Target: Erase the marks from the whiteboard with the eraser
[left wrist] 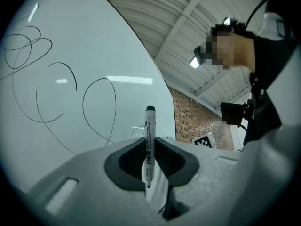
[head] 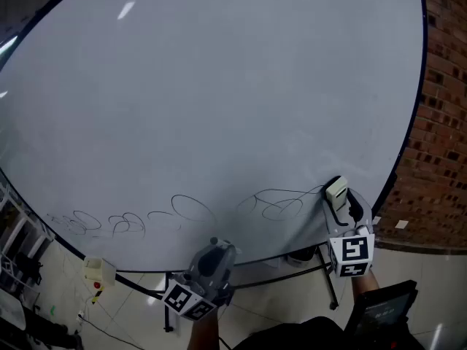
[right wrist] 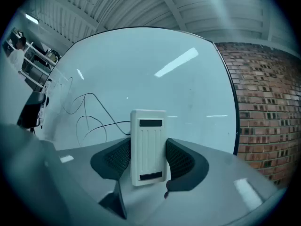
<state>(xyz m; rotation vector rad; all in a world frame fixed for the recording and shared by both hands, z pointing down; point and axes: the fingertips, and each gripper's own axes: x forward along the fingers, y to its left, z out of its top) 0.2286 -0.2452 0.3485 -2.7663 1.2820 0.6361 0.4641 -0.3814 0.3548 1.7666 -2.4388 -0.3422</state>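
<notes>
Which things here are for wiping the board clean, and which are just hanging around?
For the job: big white whiteboard, black scribbled marks, white rectangular plastic eraser held in the right gripper.
Just there: white marker pen with a black cap held in the left gripper, red brick wall.

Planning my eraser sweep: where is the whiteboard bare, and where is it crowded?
Bare: all the whiteboard above the marks. Crowded: the band along the lower edge, from the left loops to the scribble beside the eraser in the right gripper. The left gripper, shut on a marker, hangs at that edge.
</notes>
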